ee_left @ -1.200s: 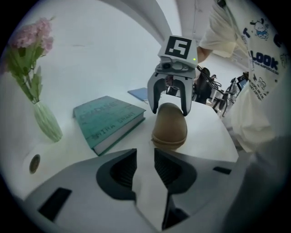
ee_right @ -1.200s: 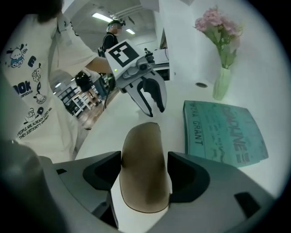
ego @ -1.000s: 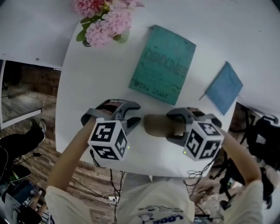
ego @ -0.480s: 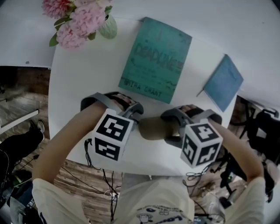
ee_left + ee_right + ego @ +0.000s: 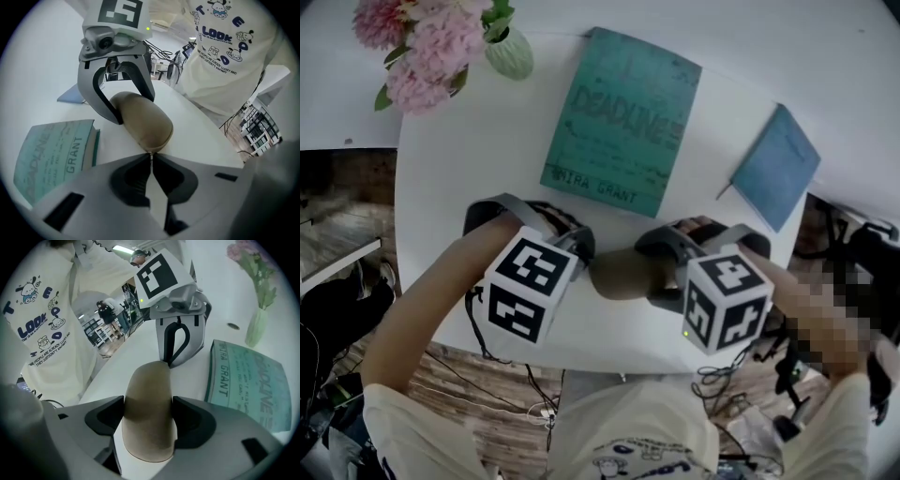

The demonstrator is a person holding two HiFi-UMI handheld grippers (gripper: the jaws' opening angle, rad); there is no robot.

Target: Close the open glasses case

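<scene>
A tan glasses case (image 5: 622, 274) lies closed on the white table (image 5: 469, 159), near its front edge. My right gripper (image 5: 659, 273) is shut on the case's right part, and both pads press its sides in the right gripper view (image 5: 148, 416). My left gripper (image 5: 585, 251) is at the case's left end. Its jaws are closing; their tips meet right against the case's (image 5: 143, 119) end in the left gripper view (image 5: 151, 157). Whether they pinch the case's lip I cannot tell.
A teal book (image 5: 623, 122) lies behind the case. A blue notebook (image 5: 780, 178) lies at the right edge, and a vase of pink flowers (image 5: 508, 54) stands at the back left. The table's front edge (image 5: 581, 354) is just below the grippers.
The left gripper's jaws went from wide open to closed. It rolled and moved in to the case's left end. The right gripper kept its hold on the case.
</scene>
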